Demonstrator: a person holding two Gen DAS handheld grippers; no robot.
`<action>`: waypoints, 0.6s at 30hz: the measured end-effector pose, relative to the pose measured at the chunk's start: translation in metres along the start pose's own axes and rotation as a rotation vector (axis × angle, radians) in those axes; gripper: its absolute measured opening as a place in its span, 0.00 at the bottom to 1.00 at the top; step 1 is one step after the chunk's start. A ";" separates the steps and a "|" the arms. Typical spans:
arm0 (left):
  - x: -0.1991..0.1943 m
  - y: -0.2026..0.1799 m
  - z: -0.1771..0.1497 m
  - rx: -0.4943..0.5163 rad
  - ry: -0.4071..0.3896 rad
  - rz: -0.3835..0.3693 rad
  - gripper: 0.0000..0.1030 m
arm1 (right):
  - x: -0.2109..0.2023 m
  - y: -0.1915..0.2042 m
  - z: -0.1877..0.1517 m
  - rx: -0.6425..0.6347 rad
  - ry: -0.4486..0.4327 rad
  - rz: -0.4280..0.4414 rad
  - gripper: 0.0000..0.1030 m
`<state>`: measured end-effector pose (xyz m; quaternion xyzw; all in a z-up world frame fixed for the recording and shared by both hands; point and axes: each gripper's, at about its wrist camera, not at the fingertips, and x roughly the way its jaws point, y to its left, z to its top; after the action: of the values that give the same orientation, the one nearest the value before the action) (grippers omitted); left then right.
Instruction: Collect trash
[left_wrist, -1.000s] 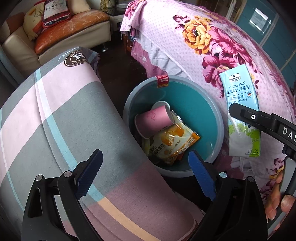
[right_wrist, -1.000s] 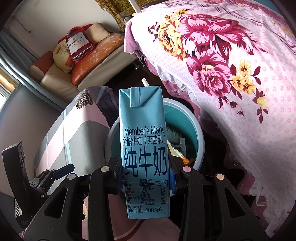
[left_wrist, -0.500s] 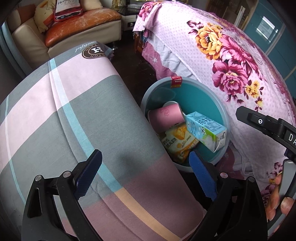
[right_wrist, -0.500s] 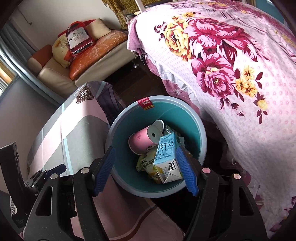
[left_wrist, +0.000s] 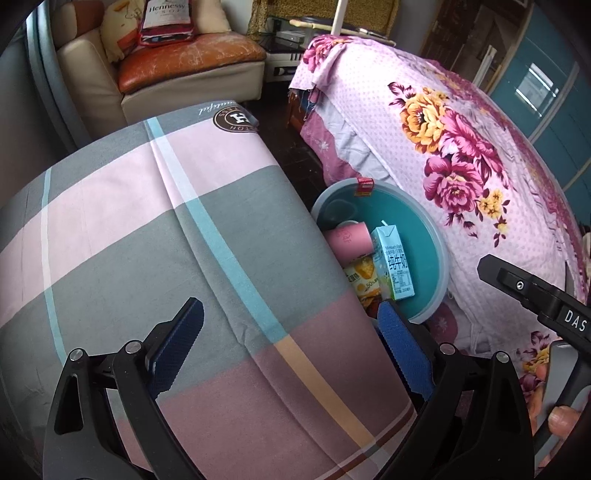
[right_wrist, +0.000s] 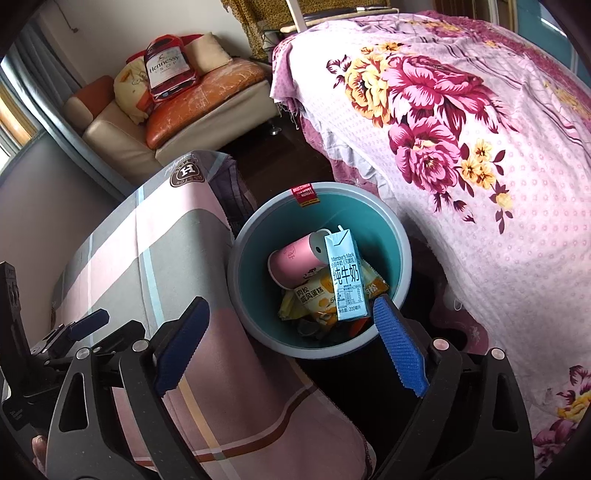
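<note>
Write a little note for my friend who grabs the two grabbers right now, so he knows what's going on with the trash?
Left gripper: open, nothing in it, over the plaid cloth.
Right gripper: jaws opening, nothing between them, above the bin.
Teal trash bin: on the floor between the plaid cloth and the flowered bedspread.
Inside it: blue milk carton on top, leaning against the pink cup, and a yellow snack wrapper underneath.
Done: these three pieces are binned.
Left: no other trash shows in either view; look around for more.
</note>
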<state>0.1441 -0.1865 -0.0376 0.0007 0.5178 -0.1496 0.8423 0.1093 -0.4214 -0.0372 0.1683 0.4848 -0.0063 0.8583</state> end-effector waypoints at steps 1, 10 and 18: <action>-0.004 0.002 -0.002 -0.001 -0.004 0.005 0.92 | -0.002 0.004 -0.002 -0.013 0.001 -0.006 0.86; -0.030 0.019 -0.024 -0.033 -0.008 0.054 0.93 | -0.024 0.035 -0.028 -0.131 0.005 -0.077 0.93; -0.050 0.031 -0.039 -0.059 -0.025 0.062 0.96 | -0.040 0.051 -0.049 -0.202 0.004 -0.146 0.93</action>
<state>0.0971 -0.1387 -0.0170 -0.0102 0.5111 -0.1081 0.8526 0.0556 -0.3653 -0.0127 0.0452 0.4955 -0.0194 0.8672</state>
